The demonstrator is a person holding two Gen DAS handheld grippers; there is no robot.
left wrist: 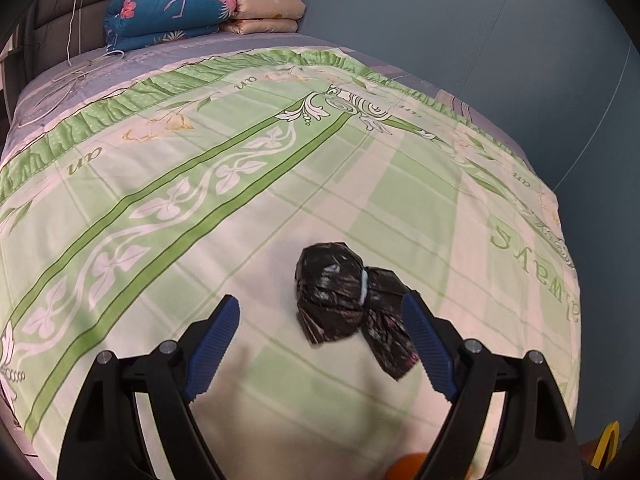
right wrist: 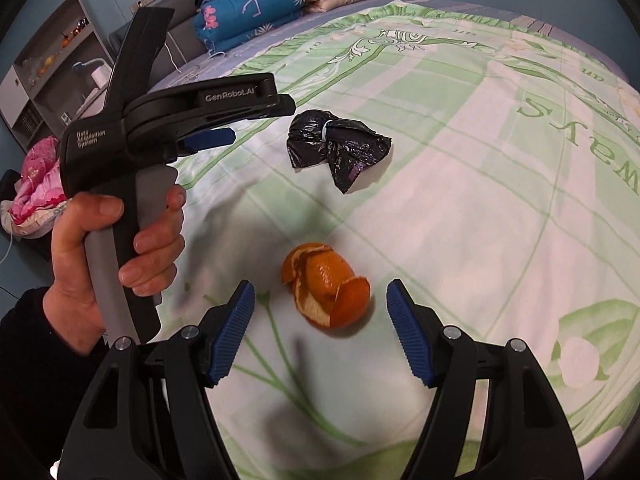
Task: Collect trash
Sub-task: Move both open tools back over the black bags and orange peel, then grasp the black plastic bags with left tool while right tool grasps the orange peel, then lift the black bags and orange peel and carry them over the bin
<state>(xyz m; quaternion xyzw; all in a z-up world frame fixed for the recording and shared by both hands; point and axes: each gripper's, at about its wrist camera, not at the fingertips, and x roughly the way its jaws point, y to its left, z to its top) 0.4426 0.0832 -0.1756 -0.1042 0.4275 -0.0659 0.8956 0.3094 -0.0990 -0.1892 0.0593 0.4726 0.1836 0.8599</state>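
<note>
A folded black trash bag (left wrist: 344, 300) tied with a white band lies on the green patterned bedspread (left wrist: 240, 184). My left gripper (left wrist: 320, 316) is open above it, the bag between its blue fingers and nearer the right one. The bag also shows in the right wrist view (right wrist: 336, 146), with the left gripper's body (right wrist: 160, 128) held in a hand to its left. An orange peel (right wrist: 326, 284) lies on the bedspread between the blue fingers of my open right gripper (right wrist: 320, 304). The peel's edge shows at the bottom of the left wrist view (left wrist: 408, 466).
Folded quilts (left wrist: 180, 8) are stacked at the head of the bed by a grey headboard (left wrist: 52, 8). A blue wall (left wrist: 500, 40) runs along the bed's far side. A shelf unit (right wrist: 52, 64) and a pink bundle (right wrist: 36, 184) stand beside the bed.
</note>
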